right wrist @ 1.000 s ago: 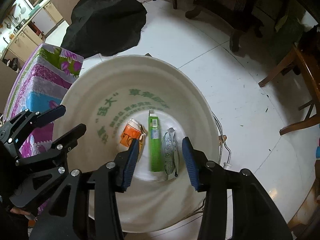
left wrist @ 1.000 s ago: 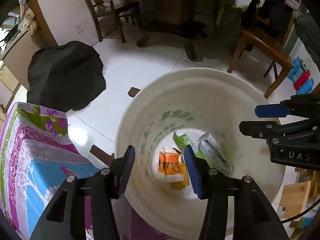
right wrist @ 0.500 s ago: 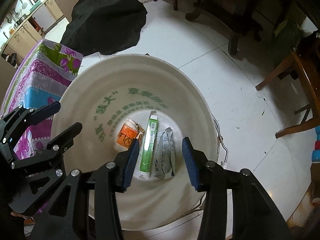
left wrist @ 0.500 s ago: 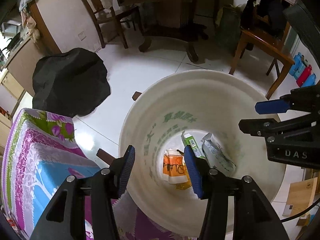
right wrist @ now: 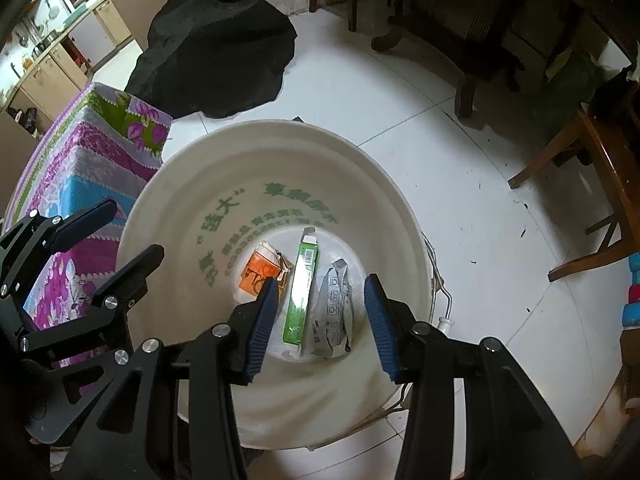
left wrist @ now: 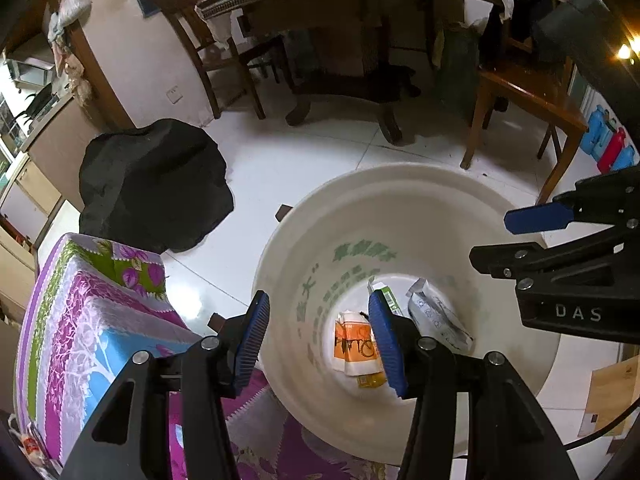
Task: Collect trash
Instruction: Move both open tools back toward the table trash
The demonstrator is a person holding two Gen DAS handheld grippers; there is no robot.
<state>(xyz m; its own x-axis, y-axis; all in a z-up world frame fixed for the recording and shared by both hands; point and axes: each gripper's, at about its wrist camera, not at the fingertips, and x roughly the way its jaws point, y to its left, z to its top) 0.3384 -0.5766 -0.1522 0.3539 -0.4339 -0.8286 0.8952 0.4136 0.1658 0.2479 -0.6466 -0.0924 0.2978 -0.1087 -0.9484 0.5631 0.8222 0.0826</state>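
Observation:
A white bucket [right wrist: 400,216] with green lettering stands on the tiled floor; it also shows in the left wrist view [left wrist: 400,184]. On its bottom lie an orange packet [right wrist: 260,272], a green box [right wrist: 302,288] and a grey wrapper [right wrist: 336,308]. The left wrist view shows the orange packet [left wrist: 354,340], the green box [left wrist: 388,296] and the grey wrapper [left wrist: 436,316]. My left gripper [left wrist: 320,340] is open and empty above the bucket's left rim. My right gripper [right wrist: 320,316] is open and empty above the bucket's mouth.
A table with a purple, blue and green flowered cloth [left wrist: 92,320] stands left of the bucket. A black bag [right wrist: 216,52] lies on the floor beyond. A dark wooden table [left wrist: 344,40] and chairs [left wrist: 528,104] stand at the back and right. A metal handle [right wrist: 444,304] hangs on the bucket's right side.
Both grippers have risen and pulled back from the bucket, still open. The green box has dropped and settled flat on the bucket bottom between the orange packet and the grey wrapper.

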